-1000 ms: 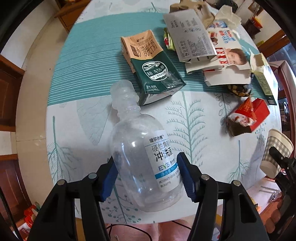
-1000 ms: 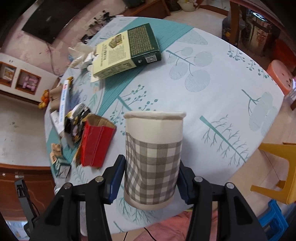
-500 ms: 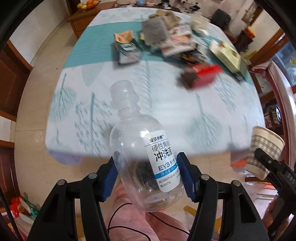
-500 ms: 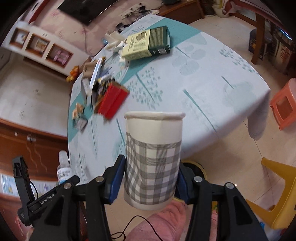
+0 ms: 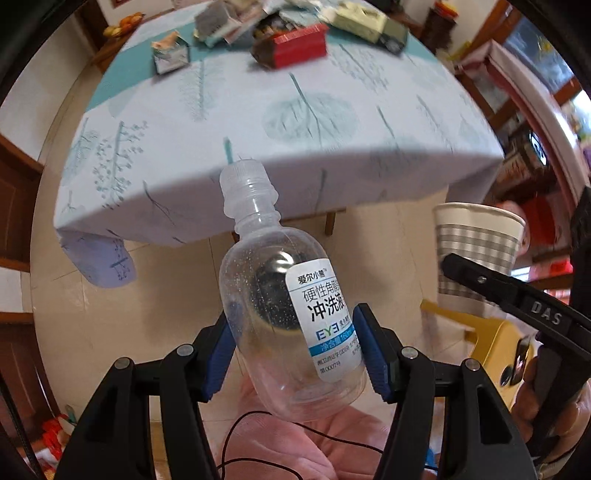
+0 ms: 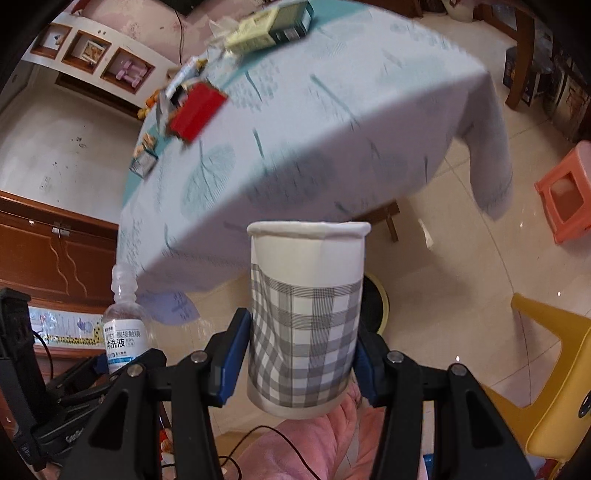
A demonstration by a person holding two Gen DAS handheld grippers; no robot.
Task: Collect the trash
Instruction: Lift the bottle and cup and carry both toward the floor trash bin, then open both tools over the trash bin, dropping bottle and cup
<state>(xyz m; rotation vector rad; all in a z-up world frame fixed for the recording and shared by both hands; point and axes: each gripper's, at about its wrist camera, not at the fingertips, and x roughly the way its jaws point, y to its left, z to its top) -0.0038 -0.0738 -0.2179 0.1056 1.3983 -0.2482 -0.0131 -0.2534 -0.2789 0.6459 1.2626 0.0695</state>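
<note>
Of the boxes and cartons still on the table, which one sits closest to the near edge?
The red carton, lying on its side. The green-and-cream box and the small milk carton sit farther back on the table, toward the teal stripe.

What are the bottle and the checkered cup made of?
The clear bottle looks like thin, glossy see-through plastic: the floor shows through it, and a printed paper-like label is stuck on. The checkered cup looks like matte paper, with a rolled rim and a creased wall where the right gripper squeezes it.
</note>
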